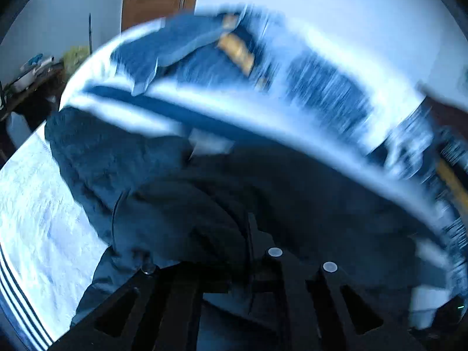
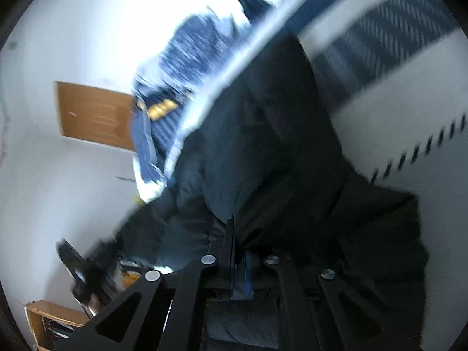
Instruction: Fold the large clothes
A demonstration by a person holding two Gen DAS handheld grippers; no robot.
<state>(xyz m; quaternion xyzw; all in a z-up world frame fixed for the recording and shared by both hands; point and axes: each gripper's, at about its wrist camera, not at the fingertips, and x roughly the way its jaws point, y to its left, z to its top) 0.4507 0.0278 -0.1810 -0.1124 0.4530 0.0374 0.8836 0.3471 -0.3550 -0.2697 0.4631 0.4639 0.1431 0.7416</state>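
At lower centre of both wrist views, the left tongs (image 1: 251, 266) and right tongs (image 2: 234, 260) are clenched on the dark jacket (image 1: 181, 193), which drapes up-frame from each over the bed (image 1: 38, 204).

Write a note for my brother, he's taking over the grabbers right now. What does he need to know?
Left gripper: shut on the dark garment.
Right gripper: shut on the same dark garment.
The garment hangs bunched from both grippers over the white bedspread. Blue patterned bedding lies farther back.
Done: both grips taken.
Left: no neat fold shows yet, so spread it flat and fold it. The pictures are blurry.
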